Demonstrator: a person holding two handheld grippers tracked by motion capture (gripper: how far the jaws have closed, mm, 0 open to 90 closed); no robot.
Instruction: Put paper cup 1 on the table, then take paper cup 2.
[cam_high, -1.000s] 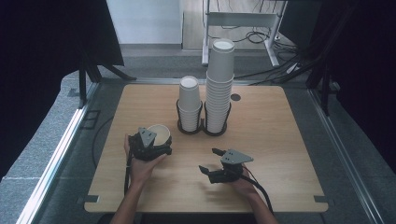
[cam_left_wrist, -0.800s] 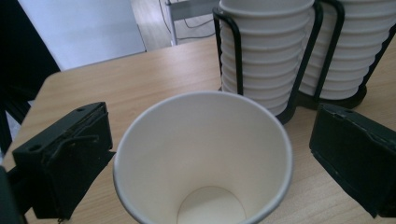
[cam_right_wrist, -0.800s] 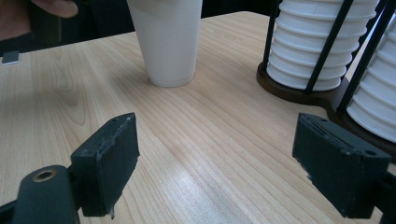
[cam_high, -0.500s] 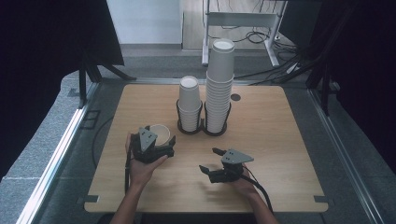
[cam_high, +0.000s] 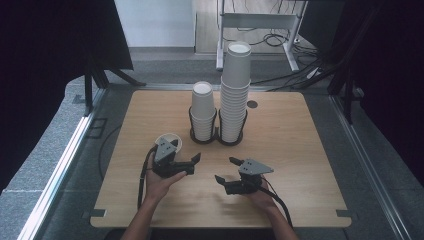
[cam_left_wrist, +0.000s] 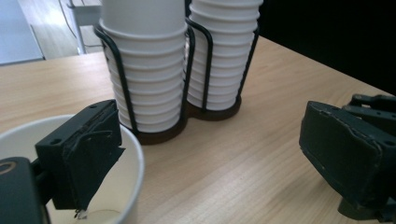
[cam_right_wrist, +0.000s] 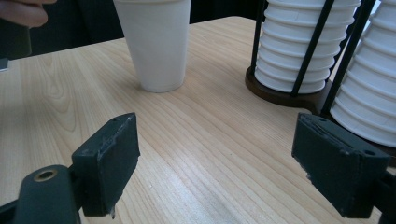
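Note:
A single white paper cup (cam_high: 172, 138) stands upright on the wooden table (cam_high: 300, 150), left of the middle. My left gripper (cam_high: 181, 154) sits at the cup. In the left gripper view its left jaw hangs inside the cup (cam_left_wrist: 133, 186) and its right jaw stands far out over the table. The jaws of the left gripper (cam_left_wrist: 210, 135) have just been closing, with the cup's wall between them, unpressed. My right gripper (cam_high: 227, 170) rests open to the right, nothing between its jaws. From the right gripper (cam_right_wrist: 215, 135) the cup (cam_right_wrist: 156, 46) stands ahead on the left.
A black wire holder (cam_high: 217, 137) at the table's middle holds a short cup stack (cam_high: 202, 107) and a tall cup stack (cam_high: 235, 85). Bare wood lies between the grippers and to the right. Desk legs and cables lie on the floor beyond the table.
The left gripper has shifted slightly right, over the cup, and its jaws stand narrower. The cup and the right gripper have stayed in place.

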